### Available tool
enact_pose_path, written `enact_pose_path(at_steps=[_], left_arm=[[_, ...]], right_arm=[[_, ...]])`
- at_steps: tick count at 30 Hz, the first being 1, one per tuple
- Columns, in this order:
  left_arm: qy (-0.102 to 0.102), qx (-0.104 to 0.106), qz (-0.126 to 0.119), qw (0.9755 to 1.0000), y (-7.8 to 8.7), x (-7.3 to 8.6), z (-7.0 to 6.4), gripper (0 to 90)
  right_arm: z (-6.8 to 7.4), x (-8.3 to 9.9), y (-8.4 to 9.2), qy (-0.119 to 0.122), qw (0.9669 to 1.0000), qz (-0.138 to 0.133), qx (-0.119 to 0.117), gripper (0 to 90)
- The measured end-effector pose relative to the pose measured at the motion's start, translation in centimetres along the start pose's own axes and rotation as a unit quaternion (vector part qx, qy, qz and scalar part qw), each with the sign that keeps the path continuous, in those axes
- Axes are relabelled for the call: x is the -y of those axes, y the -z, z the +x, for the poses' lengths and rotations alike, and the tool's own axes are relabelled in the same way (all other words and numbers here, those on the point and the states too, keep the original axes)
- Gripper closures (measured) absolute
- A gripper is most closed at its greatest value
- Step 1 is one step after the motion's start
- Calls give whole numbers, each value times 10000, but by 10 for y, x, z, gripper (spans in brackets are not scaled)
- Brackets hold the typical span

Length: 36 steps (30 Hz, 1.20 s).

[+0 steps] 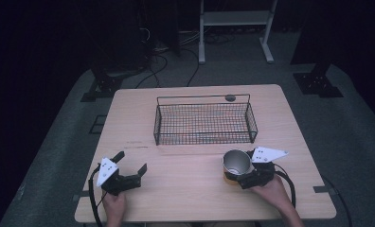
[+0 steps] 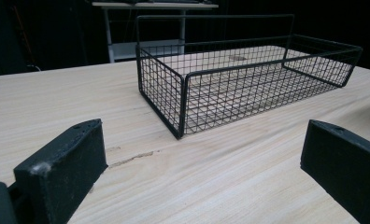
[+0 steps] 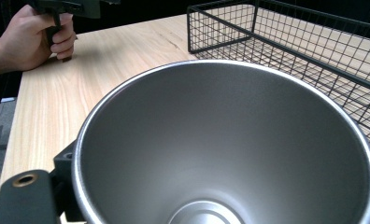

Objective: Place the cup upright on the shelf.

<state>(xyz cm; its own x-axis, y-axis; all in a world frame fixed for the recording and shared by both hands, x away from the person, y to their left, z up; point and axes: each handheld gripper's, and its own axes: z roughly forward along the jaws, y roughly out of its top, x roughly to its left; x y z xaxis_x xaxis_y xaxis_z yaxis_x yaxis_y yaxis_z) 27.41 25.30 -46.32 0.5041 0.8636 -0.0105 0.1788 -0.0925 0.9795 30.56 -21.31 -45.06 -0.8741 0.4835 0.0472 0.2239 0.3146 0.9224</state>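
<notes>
Clamped between the jaws of the right gripper point(image 1: 246, 176), a shiny, round steel cup point(image 1: 236, 162) stands upright with its mouth open to the ceiling, at the near right of the pale wooden table point(image 1: 185, 189) and just in front of the black wire basket point(image 1: 204, 124). Over at the near left, the left gripper point(image 1: 131, 161) sits low over the tabletop with its jaws spread wide apart and nothing between them, the basket's near corner ahead of it.
</notes>
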Motion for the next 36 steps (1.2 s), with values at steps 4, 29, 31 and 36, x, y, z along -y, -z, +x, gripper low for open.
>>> enact_pose_path(at_steps=[4,29,31,36], left_arm=[[0,-1,-1,10000,0,0,0,0],[-1,0,3,10000,0,0,0,0],[4,3,-3,10000,0,0,0,0],[5,1,-3,10000,0,0,0,0]], right_arm=[[0,0,0,4,10000,3,-4,118],[-7,-59,-4,133,9996,123,-223,122],[-10,-67,-6,145,9994,137,-298,122],[-18,-90,-12,253,9989,174,-340,122]])
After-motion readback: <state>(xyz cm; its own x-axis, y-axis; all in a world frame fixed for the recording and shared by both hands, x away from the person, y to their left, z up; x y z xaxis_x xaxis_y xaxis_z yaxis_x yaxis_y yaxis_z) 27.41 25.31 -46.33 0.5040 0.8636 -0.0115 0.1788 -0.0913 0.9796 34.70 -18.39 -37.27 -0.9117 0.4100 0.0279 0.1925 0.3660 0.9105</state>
